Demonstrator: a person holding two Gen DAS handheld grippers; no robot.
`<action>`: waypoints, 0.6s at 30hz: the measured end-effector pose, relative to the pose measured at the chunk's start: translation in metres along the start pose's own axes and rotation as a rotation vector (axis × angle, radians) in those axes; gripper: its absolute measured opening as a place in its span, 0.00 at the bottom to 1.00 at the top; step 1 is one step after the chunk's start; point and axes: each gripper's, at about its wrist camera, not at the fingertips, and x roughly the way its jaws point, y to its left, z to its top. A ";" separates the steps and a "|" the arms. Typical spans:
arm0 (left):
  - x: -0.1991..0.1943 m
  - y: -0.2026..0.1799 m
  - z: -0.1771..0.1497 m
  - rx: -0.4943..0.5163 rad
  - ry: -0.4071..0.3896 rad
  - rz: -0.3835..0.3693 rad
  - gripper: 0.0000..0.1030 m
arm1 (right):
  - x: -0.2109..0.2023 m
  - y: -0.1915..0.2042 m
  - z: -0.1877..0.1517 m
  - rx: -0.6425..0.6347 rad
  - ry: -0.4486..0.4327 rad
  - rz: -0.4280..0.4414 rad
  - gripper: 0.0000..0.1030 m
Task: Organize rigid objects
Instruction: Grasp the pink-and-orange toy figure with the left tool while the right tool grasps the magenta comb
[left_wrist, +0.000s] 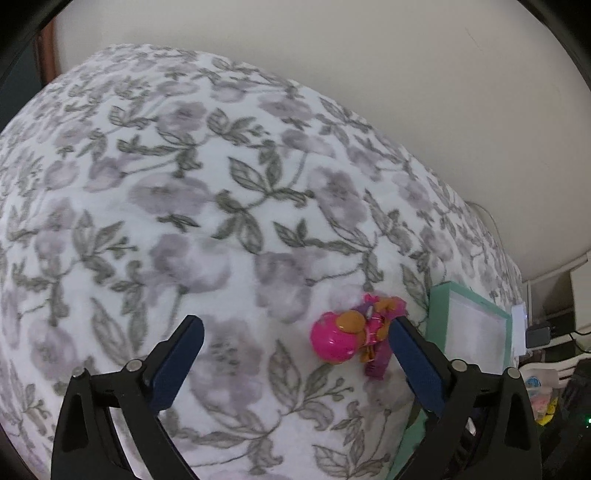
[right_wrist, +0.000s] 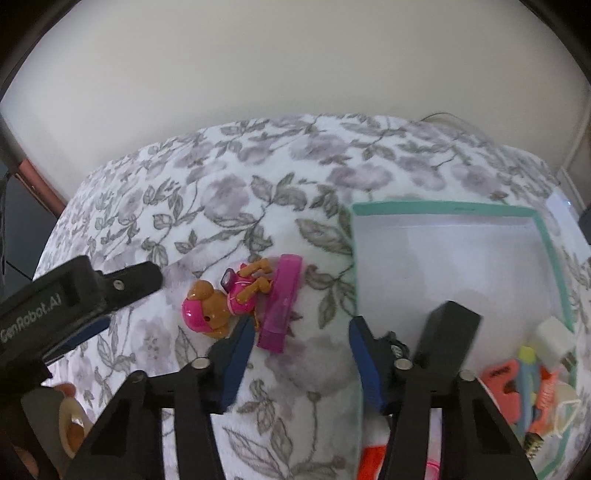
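Plush bedding: soft floral blanket (left_wrist: 229, 206) over a bed; anything small set on it can tip or sink, so a nudge may roll the toys away rather than let them be pinched.
Right jaws: right gripper (right_wrist: 301, 332) hangs over bare blanket with its jaws part-way in and nothing between them; its left tip is just beside the pink tube (right_wrist: 280, 302). A closing sweep from here could knock the tube aside instead of catching it.
Left jaws: left gripper (left_wrist: 295, 339) has its jaws wide and empty, its right tip at the toy dog (left_wrist: 351, 336). Coming down like this it could press on the toy or shove it toward the box wall.
Toys: toy dog in a pink helmet lies on its side, touching the tube, near the bed's right edge and just beside the box. Lifting one may drag the other.
Crowding: both grippers aim at the same spot and could collide.
Box: teal-rimmed box (right_wrist: 554, 254) lies at the right edge, holding small items in its near corner; a bump might slide it off.
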 end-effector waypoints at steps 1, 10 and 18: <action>0.004 -0.002 0.000 0.001 0.013 -0.009 0.91 | 0.004 0.001 0.001 0.001 0.003 0.005 0.49; 0.038 -0.010 -0.005 -0.023 0.118 -0.113 0.67 | 0.031 0.009 0.005 -0.016 0.023 0.010 0.37; 0.049 -0.008 -0.008 -0.065 0.144 -0.173 0.39 | 0.047 0.012 0.006 -0.024 0.028 -0.009 0.28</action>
